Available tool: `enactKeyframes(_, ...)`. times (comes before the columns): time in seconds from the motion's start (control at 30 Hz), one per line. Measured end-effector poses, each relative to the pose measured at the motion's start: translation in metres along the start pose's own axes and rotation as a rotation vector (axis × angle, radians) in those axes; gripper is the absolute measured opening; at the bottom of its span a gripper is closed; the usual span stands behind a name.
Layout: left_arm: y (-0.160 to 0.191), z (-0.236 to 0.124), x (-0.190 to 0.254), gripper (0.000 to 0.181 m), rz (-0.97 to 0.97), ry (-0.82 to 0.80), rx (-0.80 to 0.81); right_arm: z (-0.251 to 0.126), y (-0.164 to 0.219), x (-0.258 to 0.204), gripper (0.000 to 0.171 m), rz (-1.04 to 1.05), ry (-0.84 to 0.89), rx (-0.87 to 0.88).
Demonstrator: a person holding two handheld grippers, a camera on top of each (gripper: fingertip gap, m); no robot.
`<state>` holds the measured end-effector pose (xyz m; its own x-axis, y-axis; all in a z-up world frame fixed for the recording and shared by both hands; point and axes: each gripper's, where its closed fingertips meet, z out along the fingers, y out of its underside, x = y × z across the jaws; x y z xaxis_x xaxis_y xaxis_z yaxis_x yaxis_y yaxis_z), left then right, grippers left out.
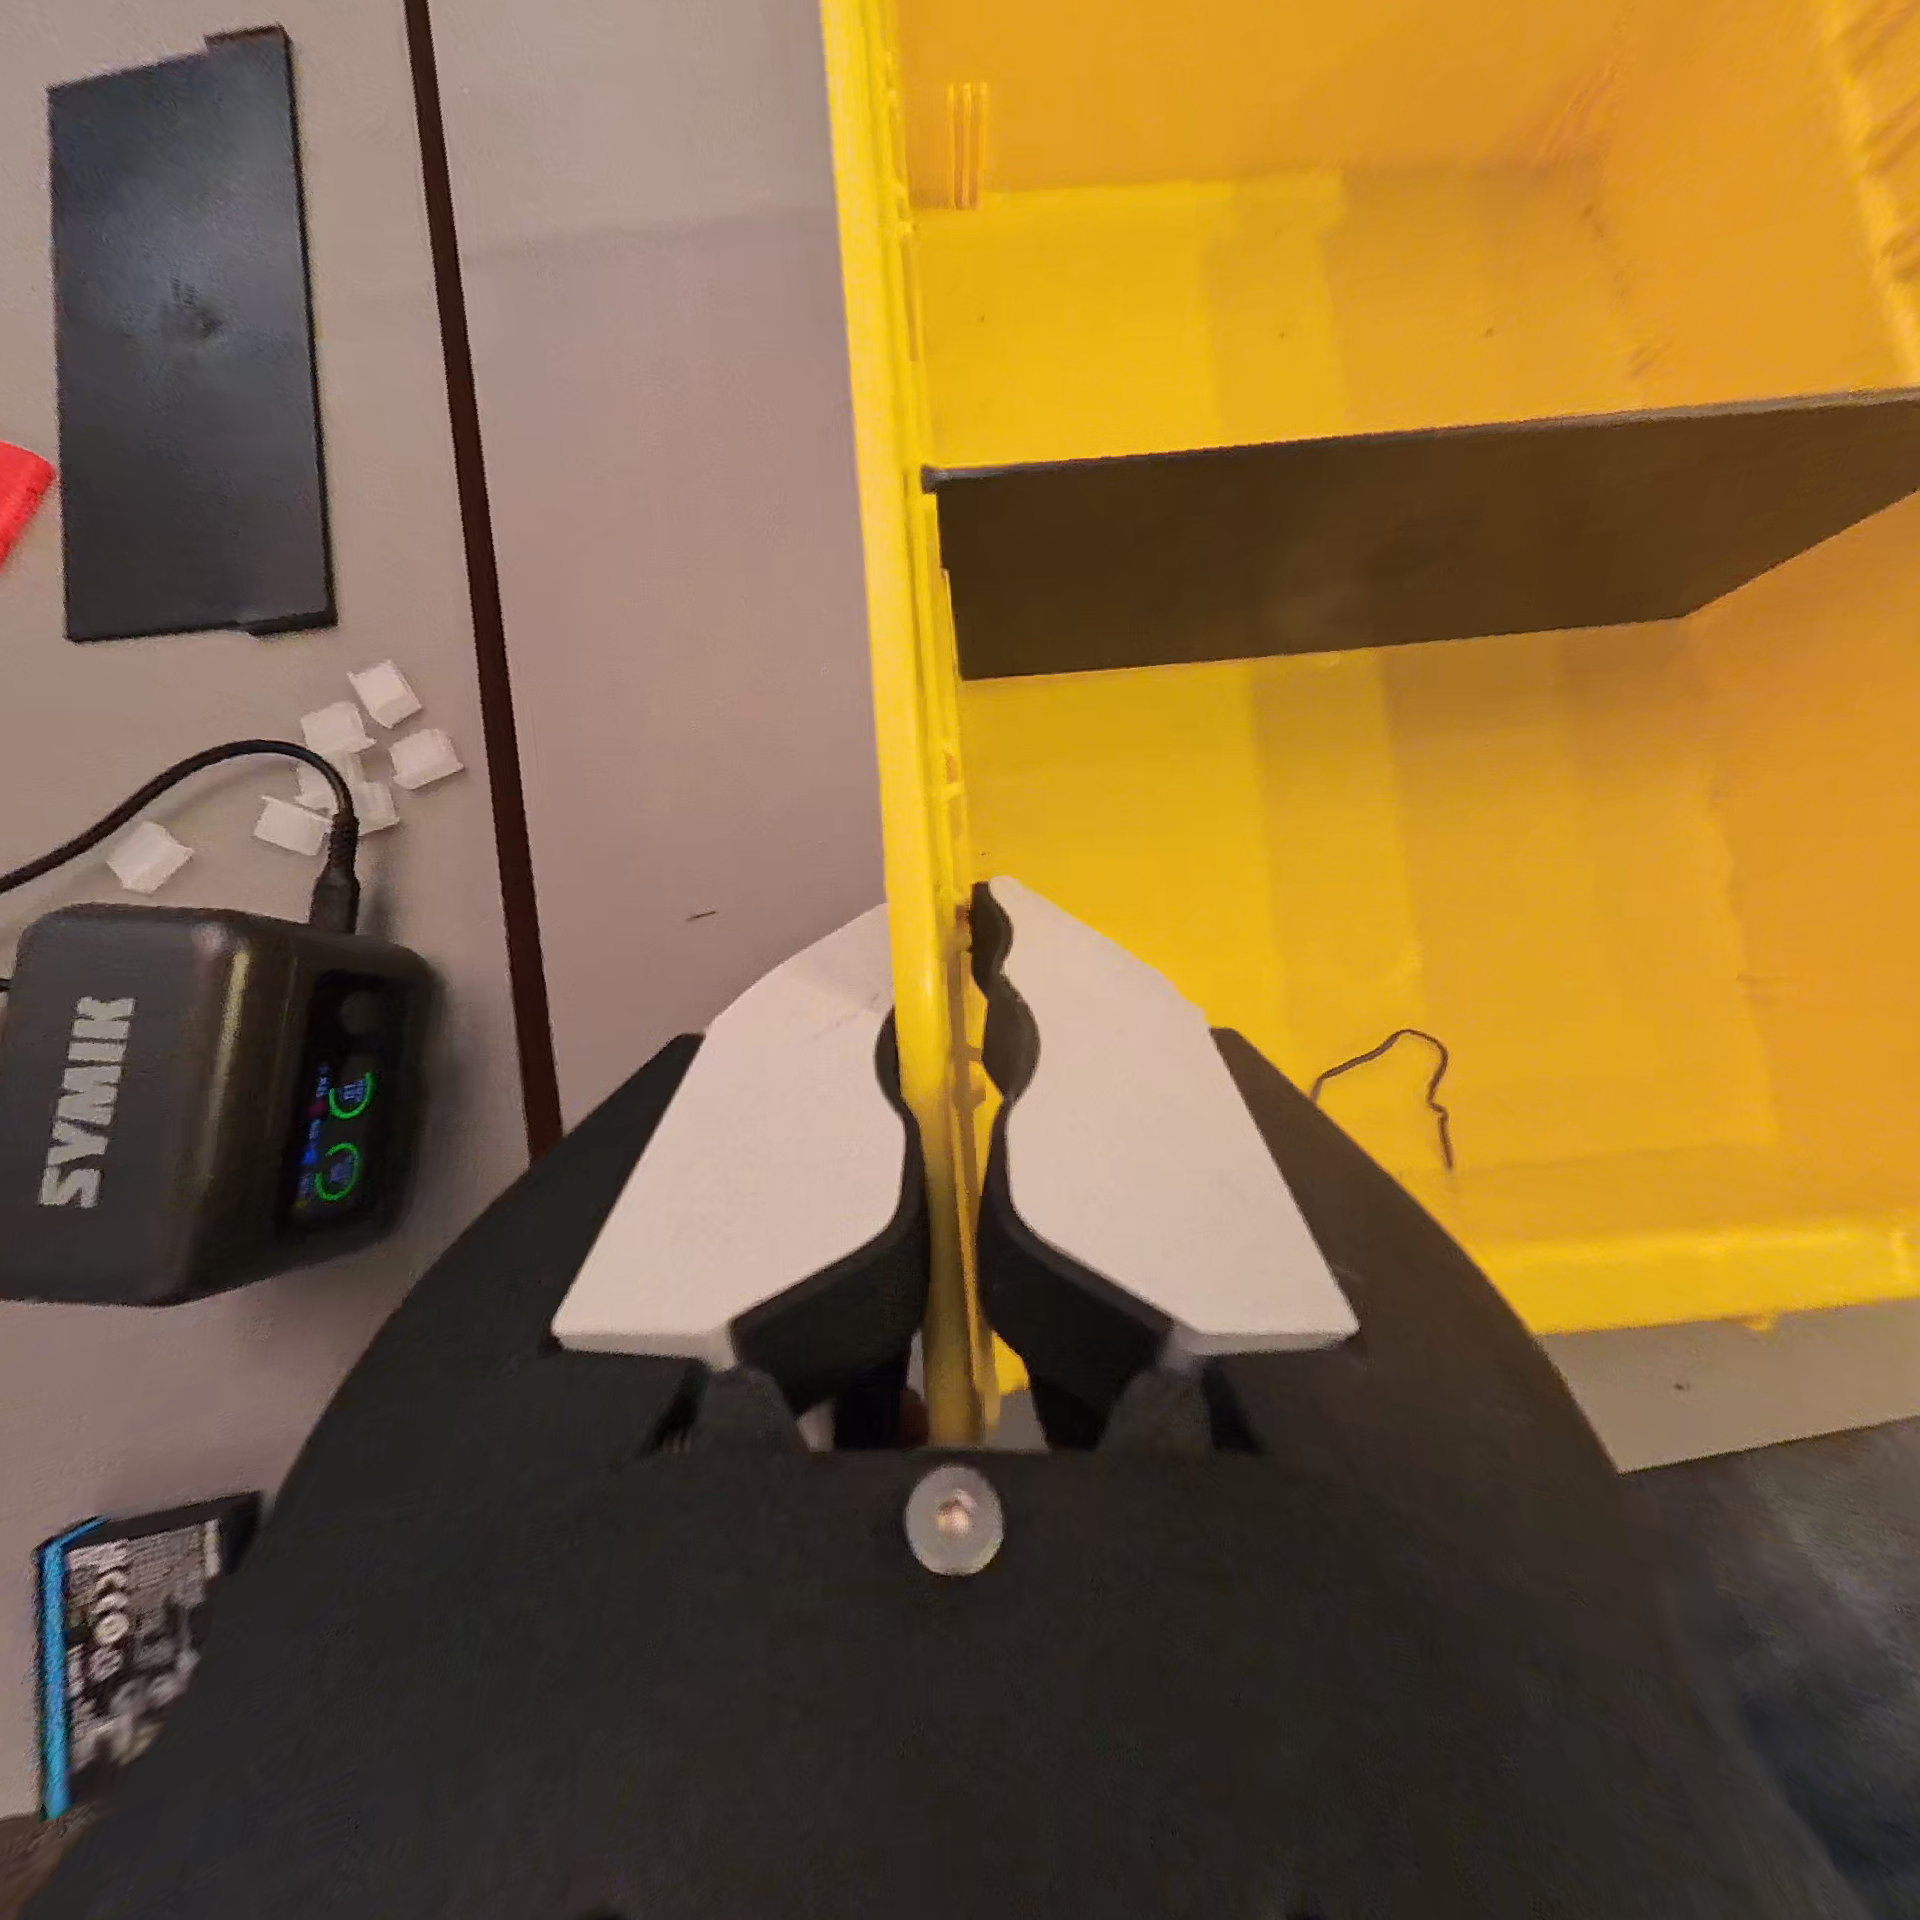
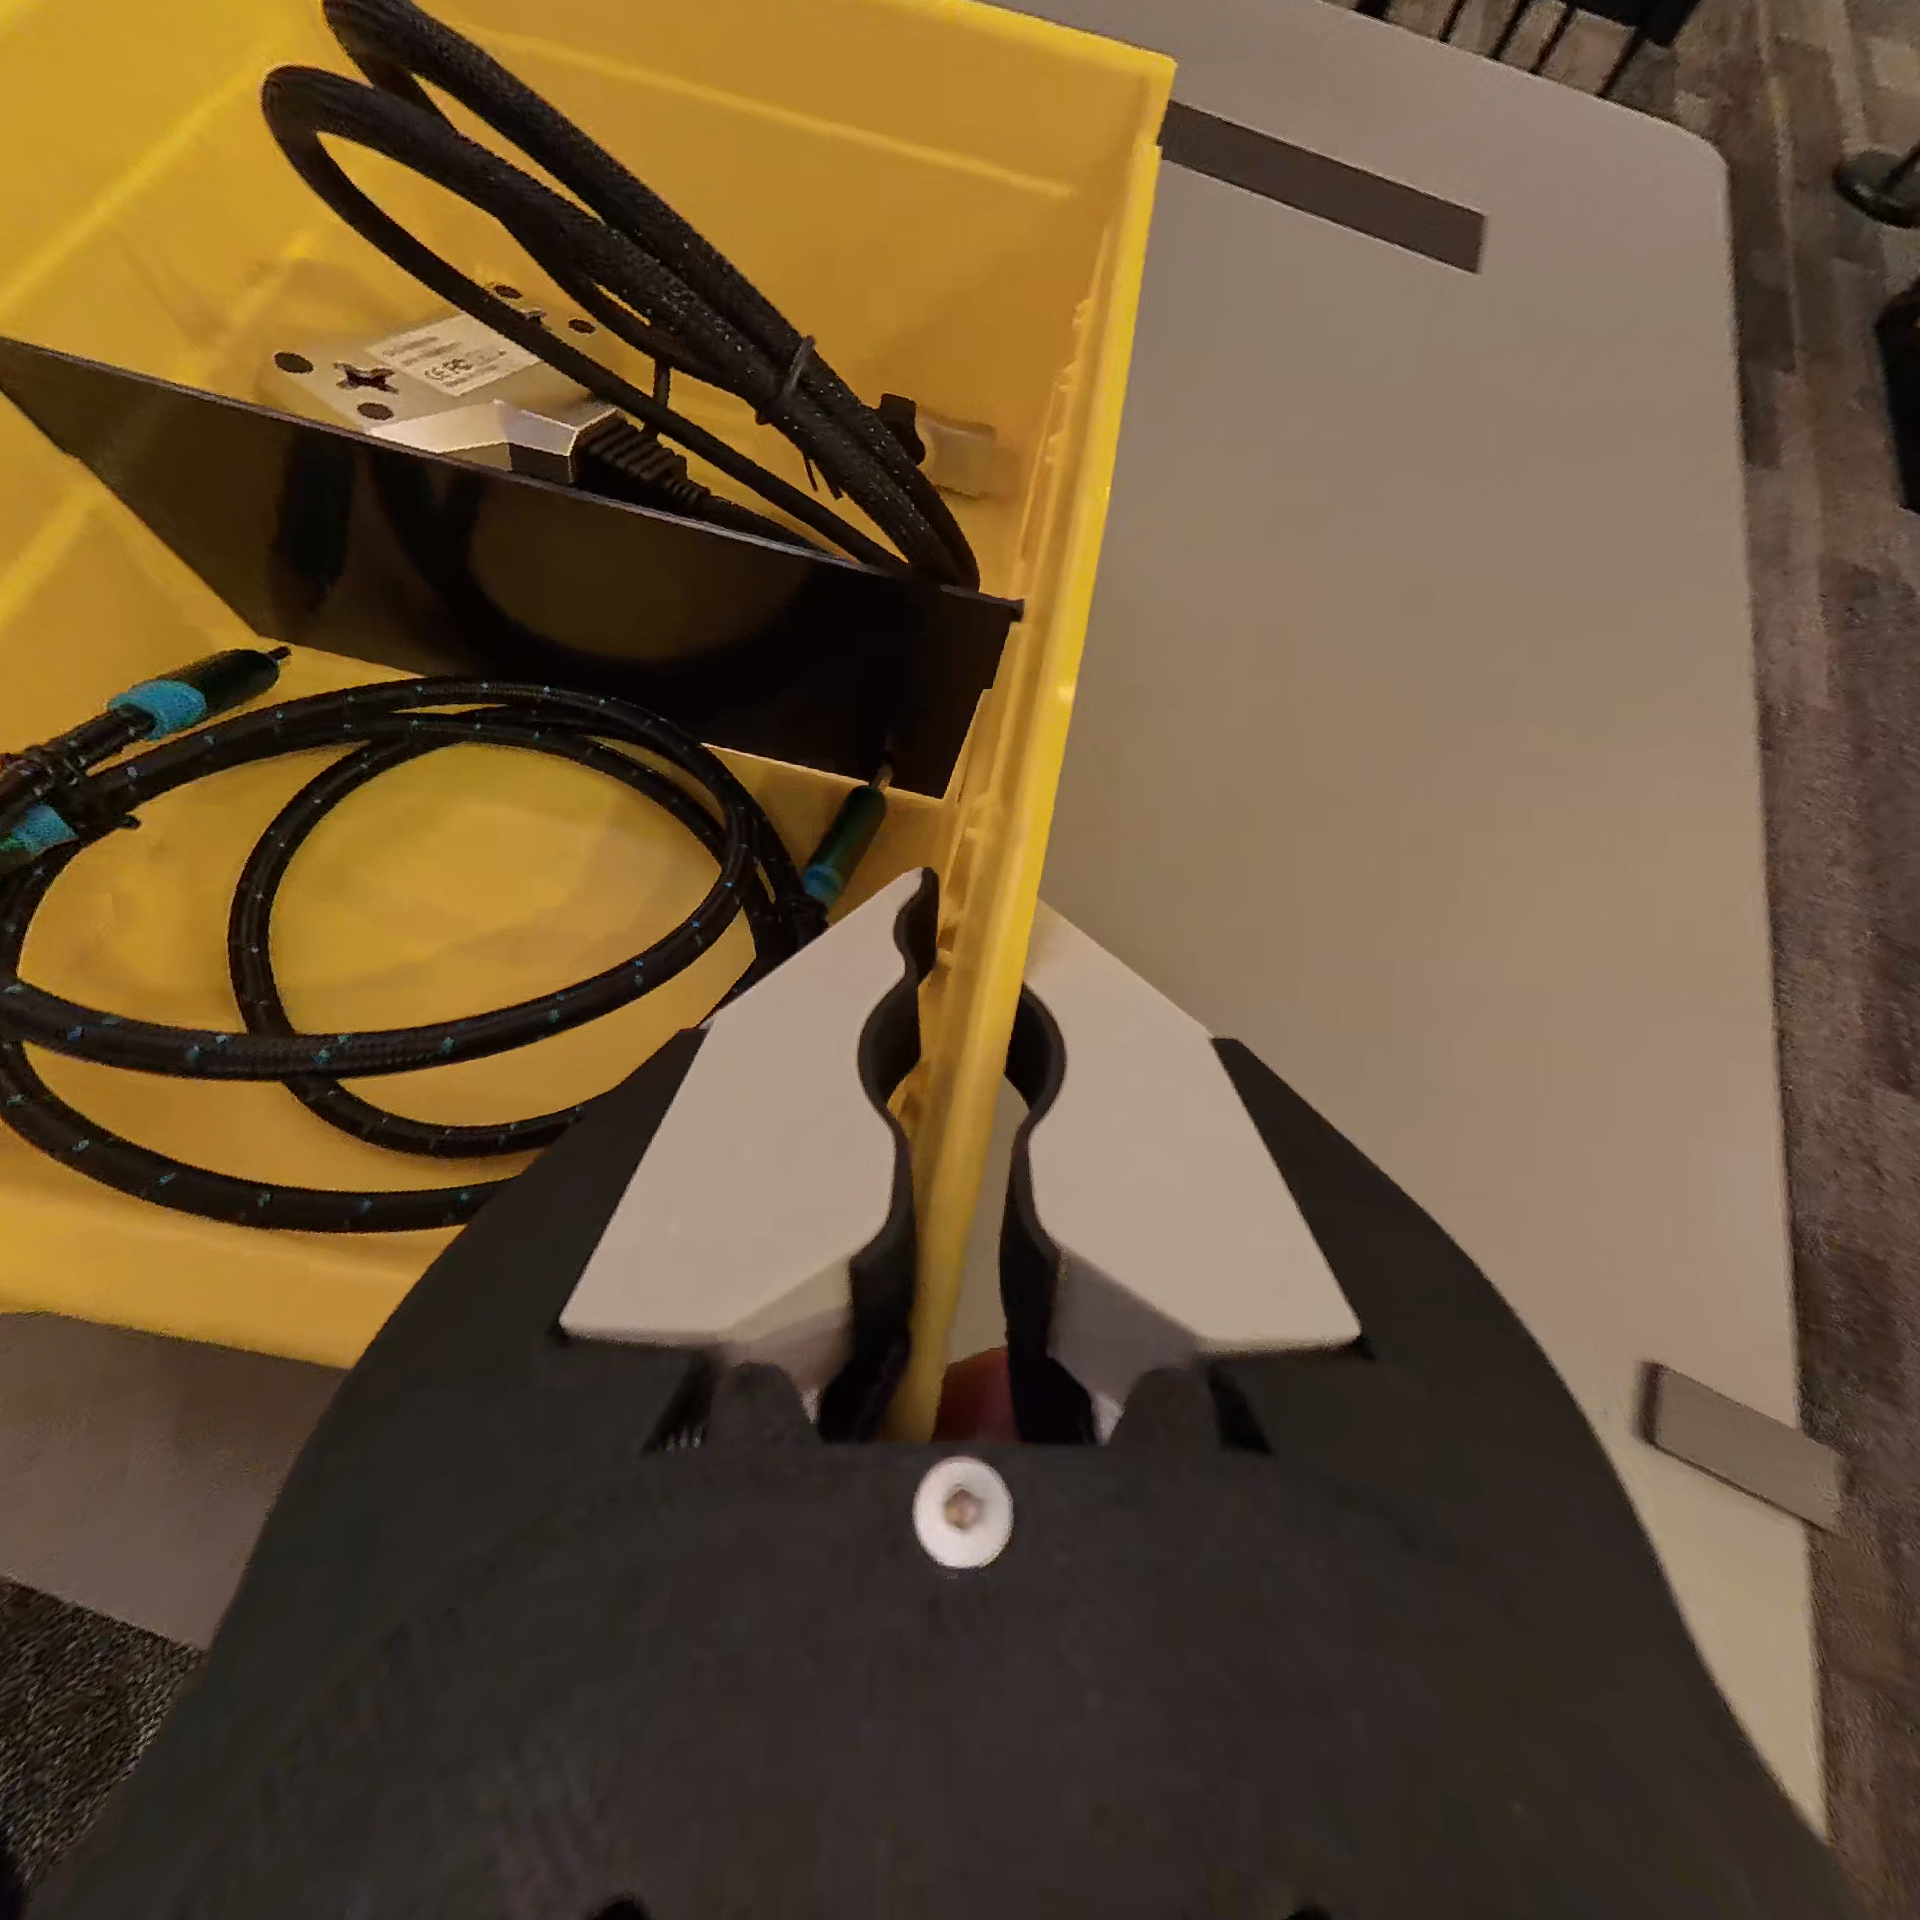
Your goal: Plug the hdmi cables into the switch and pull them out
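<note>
A yellow bin stands on the grey table, and each of my grippers is clamped on one of its side walls. In the left wrist view my left gripper [image 1: 951, 935] is shut on the bin's left wall [image 1: 894, 520], with the wall running between the pads. In the right wrist view my right gripper [image 2: 971, 956] is shut on the bin's right wall [image 2: 1081, 520]. A black divider [image 2: 520, 582] splits the bin. Behind it lie the silver HDMI switch [image 2: 416, 384] and a black braided cable [image 2: 623, 260]. In front of it lies a coiled black cable with blue flecks [image 2: 416, 1039].
Left of the bin are a black charger with a lit screen [image 1: 208, 1101], several small white clips [image 1: 353, 769], a flat black panel [image 1: 187, 332] and a battery [image 1: 125, 1642]. Right of the bin is grey table [image 2: 1403, 727], its edge near the floor [image 2: 1829, 831]. The tips of one gripper are about 90 cm away from the tips of the other. My left gripper's tips are some 25 cm from the battery [image 1: 125, 1642].
</note>
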<state>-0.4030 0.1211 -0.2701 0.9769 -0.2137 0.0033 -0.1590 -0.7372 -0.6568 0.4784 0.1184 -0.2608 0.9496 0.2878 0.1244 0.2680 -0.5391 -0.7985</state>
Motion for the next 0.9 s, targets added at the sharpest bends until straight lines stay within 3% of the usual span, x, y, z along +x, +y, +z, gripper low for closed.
enactKeyframes(0.33,-0.022,-0.018,0.022,0.005,-0.016,0.04,0.137,0.024,-0.034,-0.106,0.015,-0.082,-0.092,0.045)
enactKeyframes(0.5,-0.021,-0.032,0.022,0.006,-0.039,0.03,0.171,0.037,-0.054,-0.175,0.04,-0.143,-0.218,0.068)
enactKeyframes(0.9,-0.021,-0.077,0.002,0.006,-0.133,-0.019,0.328,0.062,-0.097,-0.319,0.068,-0.156,-0.49,0.104)
